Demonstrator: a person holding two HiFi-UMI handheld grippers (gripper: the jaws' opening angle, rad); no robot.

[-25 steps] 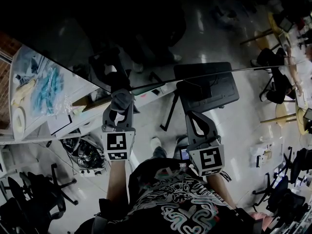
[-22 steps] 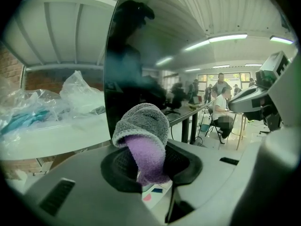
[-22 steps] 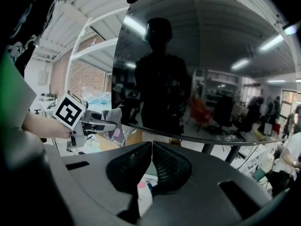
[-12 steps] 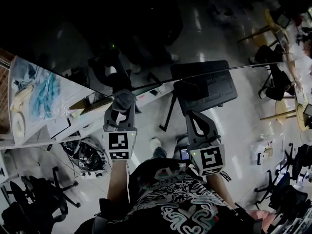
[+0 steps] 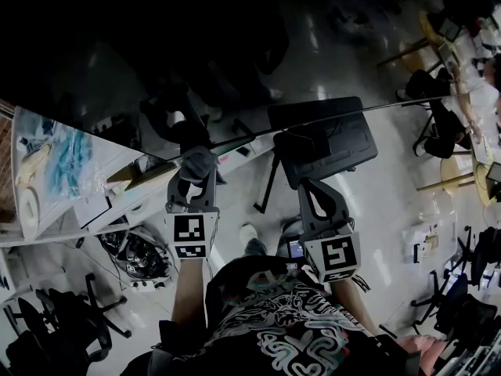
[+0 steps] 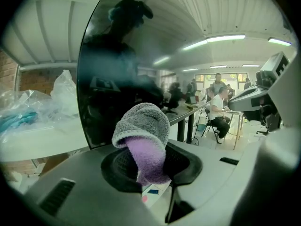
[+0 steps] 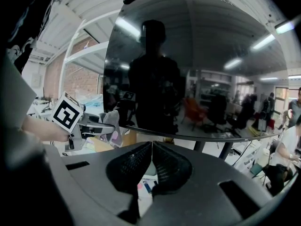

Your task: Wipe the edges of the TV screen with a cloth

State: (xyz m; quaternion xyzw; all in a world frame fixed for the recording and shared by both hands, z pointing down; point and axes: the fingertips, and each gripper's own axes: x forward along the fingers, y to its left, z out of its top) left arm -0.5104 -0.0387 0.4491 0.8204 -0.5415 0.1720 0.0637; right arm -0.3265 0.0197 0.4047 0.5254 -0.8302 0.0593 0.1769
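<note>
While clamped in the left gripper (image 6: pixel 150 169), the cloth (image 6: pixel 142 136) is being held at the screen (image 6: pixel 120 69) corner, bottom edge running toward frame right; right gripper (image 7: pixel 151 161) closed.

To my left, a white shelf (image 5: pixel 98 202) carries clear plastic bags (image 5: pixel 66 155) with blue contents and a pale roll (image 5: pixel 27 208). Below me, a black office chair (image 5: pixel 43 341) stands on the shiny pale floor (image 5: pixel 383 202).

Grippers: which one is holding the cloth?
The left gripper: its jaws are shut on a folded grey-and-purple fleecy cloth. The right gripper has its jaws pressed together with nothing between them.
</note>
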